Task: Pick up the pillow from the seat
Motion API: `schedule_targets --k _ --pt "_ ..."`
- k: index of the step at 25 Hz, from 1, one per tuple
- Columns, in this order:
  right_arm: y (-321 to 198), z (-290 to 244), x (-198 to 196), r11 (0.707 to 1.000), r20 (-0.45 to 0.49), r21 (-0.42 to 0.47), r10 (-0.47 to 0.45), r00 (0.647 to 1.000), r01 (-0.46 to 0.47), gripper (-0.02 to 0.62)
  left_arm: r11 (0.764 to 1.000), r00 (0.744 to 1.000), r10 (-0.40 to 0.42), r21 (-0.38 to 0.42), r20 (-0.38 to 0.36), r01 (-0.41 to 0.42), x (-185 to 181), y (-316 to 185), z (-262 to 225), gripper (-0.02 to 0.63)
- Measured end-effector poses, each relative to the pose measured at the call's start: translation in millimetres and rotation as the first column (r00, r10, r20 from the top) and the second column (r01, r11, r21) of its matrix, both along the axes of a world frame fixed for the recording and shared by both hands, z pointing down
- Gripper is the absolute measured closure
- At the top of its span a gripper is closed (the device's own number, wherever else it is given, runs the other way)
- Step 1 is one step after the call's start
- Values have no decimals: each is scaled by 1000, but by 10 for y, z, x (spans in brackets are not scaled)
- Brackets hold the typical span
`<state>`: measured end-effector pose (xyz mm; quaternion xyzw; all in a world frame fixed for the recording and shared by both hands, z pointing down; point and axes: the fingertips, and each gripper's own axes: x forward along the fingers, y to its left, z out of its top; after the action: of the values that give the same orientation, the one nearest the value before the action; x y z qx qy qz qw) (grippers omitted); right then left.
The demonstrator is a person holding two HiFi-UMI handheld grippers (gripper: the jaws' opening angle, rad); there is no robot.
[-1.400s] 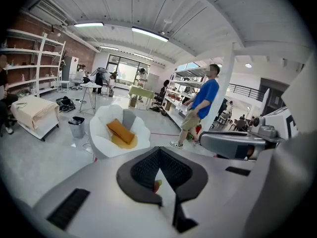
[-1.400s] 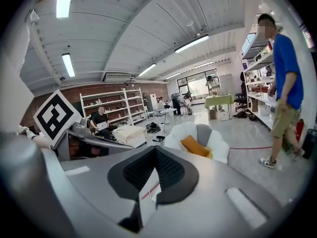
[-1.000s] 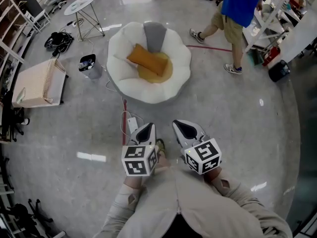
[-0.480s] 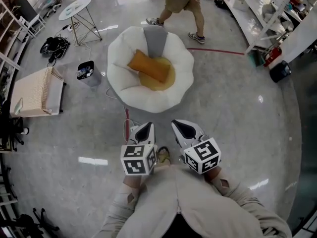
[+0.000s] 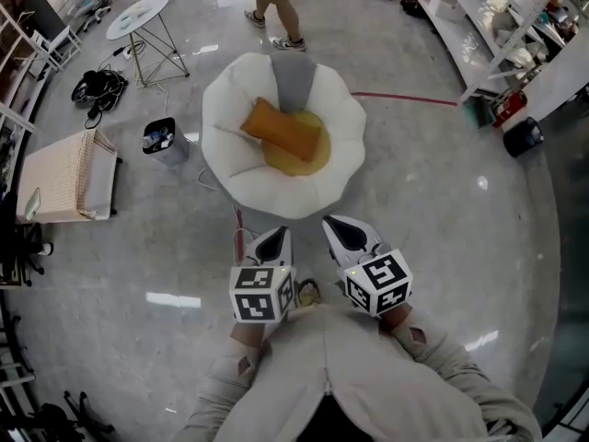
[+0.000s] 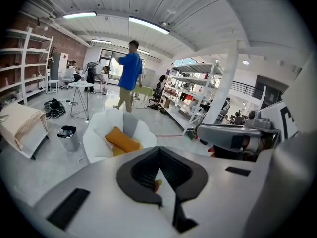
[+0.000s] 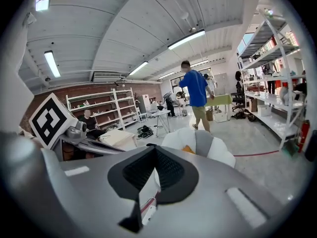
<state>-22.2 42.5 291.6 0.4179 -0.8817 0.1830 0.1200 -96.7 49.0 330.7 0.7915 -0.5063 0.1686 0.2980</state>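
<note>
Polished grey floor (image 5: pixel 442 228) | pillow (image 5: pixel 281 129): orange, oblong, slantwise on white seat (image 5: pixel 230 159) | left tongs (image 5: pixel 273 238), right tongs (image 5: pixel 340 227): pressed together

A white seat (image 5: pixel 225 109) is set on the grey floor (image 5: pixel 442 210), at the middle. A bin (image 5: pixel 164 141) is stood just left of it, a wicker crate (image 5: pixel 64 178) further left, a small table (image 5: pixel 138 17) at far left.

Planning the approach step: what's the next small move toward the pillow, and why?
Likely advance the left tool and right tool, both shut and empty, toward the white seat: the orange pillow lies on it, well ahead of them.
</note>
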Motion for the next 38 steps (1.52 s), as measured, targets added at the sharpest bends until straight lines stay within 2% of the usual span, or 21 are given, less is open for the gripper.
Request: schedule_targets --k 8,16,21,28,38 --pt "-94 122 41 999 -10 -40 11 1000 -11 597 1000 1000 -1 -20 -21 1 49 -172 78 600" --pt "-421 225 108 998 -9 -61 -13 1000 13 595 997 998 -58 -50 -8 58 7 -440 213 600" --pt "-817 330 118 996 -10 -83 -43 999 43 597 991 994 -105 -77 2 105 -46 -791 338 600" --pt "-1557 666 270 986 -23 -154 -68 997 63 597 982 990 -142 -127 -21 138 58 -1470 633 600" --pt "-2629 1192 348 973 -51 -205 -120 992 107 597 962 984 -177 -208 23 178 125 -2480 1254 600"
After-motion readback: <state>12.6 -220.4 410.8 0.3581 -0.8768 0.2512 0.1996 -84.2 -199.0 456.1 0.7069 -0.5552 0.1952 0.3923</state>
